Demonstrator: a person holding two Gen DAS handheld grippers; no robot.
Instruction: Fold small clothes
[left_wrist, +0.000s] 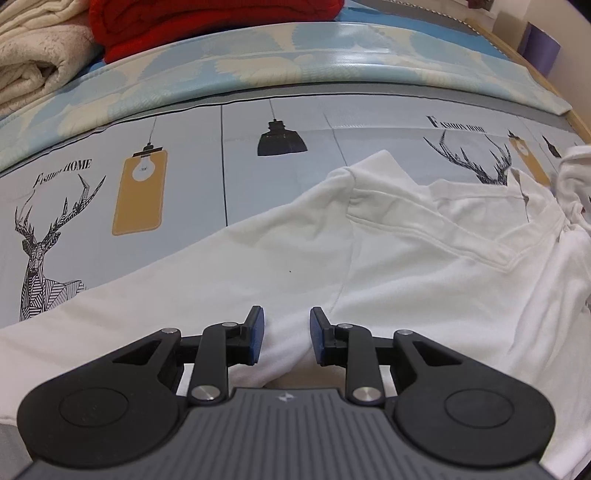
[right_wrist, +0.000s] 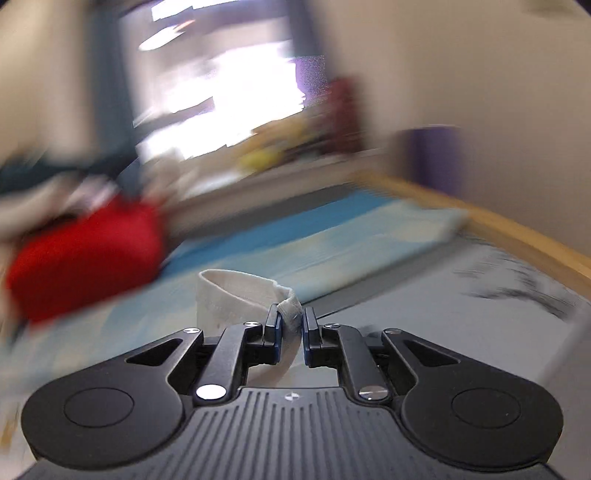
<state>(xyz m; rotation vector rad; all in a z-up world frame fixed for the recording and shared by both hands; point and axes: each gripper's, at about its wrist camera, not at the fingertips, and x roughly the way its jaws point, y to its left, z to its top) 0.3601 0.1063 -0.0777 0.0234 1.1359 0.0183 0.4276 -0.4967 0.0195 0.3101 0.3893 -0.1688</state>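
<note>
A white collared shirt (left_wrist: 406, 258) lies spread on the printed bedsheet (left_wrist: 280, 184), its collar toward the right. My left gripper (left_wrist: 286, 325) points down at the shirt's near part, with a raised fold of the white fabric filling the gap between its blue pads. At the right edge of the left wrist view a bunch of the shirt (left_wrist: 576, 166) is lifted off the bed. In the blurred right wrist view my right gripper (right_wrist: 291, 325) is shut on a white ribbed sleeve cuff (right_wrist: 236, 291), held above the bed.
Folded red cloth (left_wrist: 207, 26) and a cream blanket (left_wrist: 33, 55) lie at the back left on a blue patterned mat (left_wrist: 295, 55). A wooden bed edge (right_wrist: 517, 229) runs along the right, with a purple object (left_wrist: 539, 48) beyond it.
</note>
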